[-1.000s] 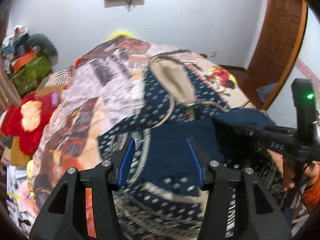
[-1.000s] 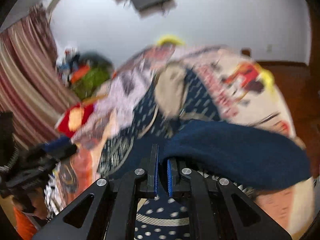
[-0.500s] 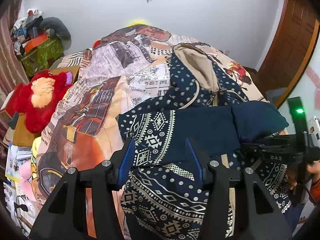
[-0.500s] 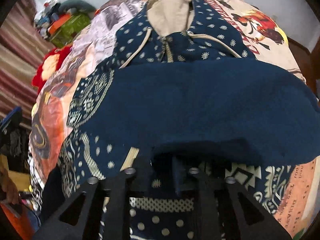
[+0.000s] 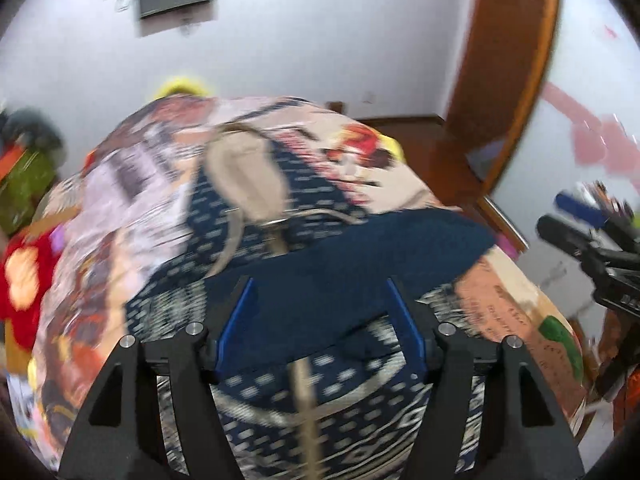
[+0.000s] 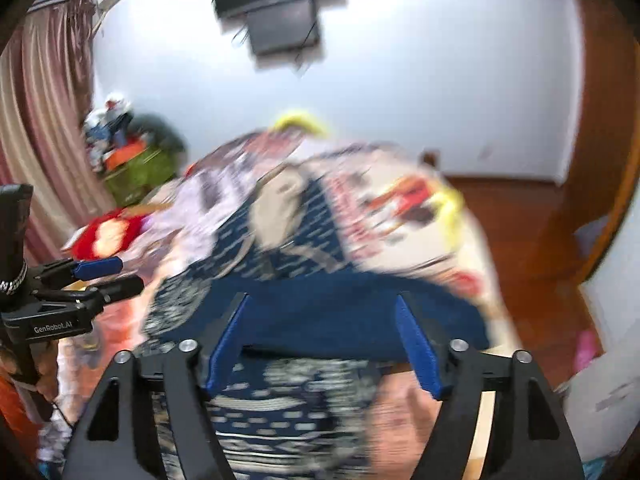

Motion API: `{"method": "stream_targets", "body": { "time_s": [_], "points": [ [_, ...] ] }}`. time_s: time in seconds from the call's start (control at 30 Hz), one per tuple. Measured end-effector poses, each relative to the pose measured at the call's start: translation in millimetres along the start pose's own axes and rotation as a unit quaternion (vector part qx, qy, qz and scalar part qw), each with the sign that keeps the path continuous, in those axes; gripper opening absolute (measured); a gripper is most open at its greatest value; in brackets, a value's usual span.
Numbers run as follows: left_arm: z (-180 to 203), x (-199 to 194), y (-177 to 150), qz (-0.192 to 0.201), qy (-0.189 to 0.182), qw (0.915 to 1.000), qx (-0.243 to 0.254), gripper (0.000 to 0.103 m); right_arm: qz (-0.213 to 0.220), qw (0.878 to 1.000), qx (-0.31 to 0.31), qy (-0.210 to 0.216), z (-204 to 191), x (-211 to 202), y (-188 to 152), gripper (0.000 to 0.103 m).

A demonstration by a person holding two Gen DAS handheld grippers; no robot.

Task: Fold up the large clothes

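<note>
Right wrist: curtain (image 6: 48, 128), wall-mounted screen (image 6: 280, 4).

item: hooded jacket (image 5: 256, 216), navy with pale tribal print, tan hood lining | state: we see it spread flat, zip side up, one plain navy sleeve (image 5: 360, 264) folded across its chest | place: straight ahead of both tools, hood at the far end, hem nearest | sharpness: blurred

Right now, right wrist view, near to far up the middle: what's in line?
Right claw, opening with nothing held → folded plain navy band of the patterned hoodie → beige hood lining → printed bedspread → yellow object at the bed's far edge → white wall → wall-mounted screen.
</note>
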State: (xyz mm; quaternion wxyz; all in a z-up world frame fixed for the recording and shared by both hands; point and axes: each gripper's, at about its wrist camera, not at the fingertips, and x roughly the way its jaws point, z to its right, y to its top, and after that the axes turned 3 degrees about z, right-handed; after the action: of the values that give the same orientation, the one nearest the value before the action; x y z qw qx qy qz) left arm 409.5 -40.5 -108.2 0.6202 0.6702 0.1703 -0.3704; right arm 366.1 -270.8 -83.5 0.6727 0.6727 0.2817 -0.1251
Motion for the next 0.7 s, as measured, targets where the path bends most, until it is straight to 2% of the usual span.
{"method": "stream_targets", "body": {
  "time_s": [0.13, 0.27, 0.37, 0.5, 0.6, 0.67, 0.7],
  "points": [
    [72, 48, 12, -0.038, -0.039, 0.9961, 0.069, 0.065, 0.058, 0.996, -0.018, -0.072, 38, -36, -12, 0.082],
    [139, 99, 8, -0.084, -0.056, 0.9846, 0.143, 0.065, 0.102, 0.988, -0.018, -0.116, 66, -62, -26, 0.092],
    [176, 132, 0, -0.102, -0.040, 0.9747, 0.194, 0.065, 0.124, 0.982, -0.016, -0.144, 79, -73, -34, 0.098],
    [198, 163, -8, -0.105, 0.001, 0.9670, 0.232, 0.064, 0.118, 0.980, -0.005, -0.160, 93, -75, -45, 0.103],
    [196, 168, -4, -0.093, 0.008, 0.9706, 0.222, 0.040, 0.098, 0.982, 0.023, -0.159, 105, -68, -54, 0.103],
    [189, 165, 0, -0.090, 0.000, 0.9754, 0.201, 0.015, 0.087, 0.982, 0.040, -0.160, 112, -65, -61, 0.103],
    [185, 162, 4, -0.088, -0.003, 0.9778, 0.190, 0.010, 0.081, 0.983, 0.045, -0.160, 114, -62, -63, 0.103]
  ]
}}
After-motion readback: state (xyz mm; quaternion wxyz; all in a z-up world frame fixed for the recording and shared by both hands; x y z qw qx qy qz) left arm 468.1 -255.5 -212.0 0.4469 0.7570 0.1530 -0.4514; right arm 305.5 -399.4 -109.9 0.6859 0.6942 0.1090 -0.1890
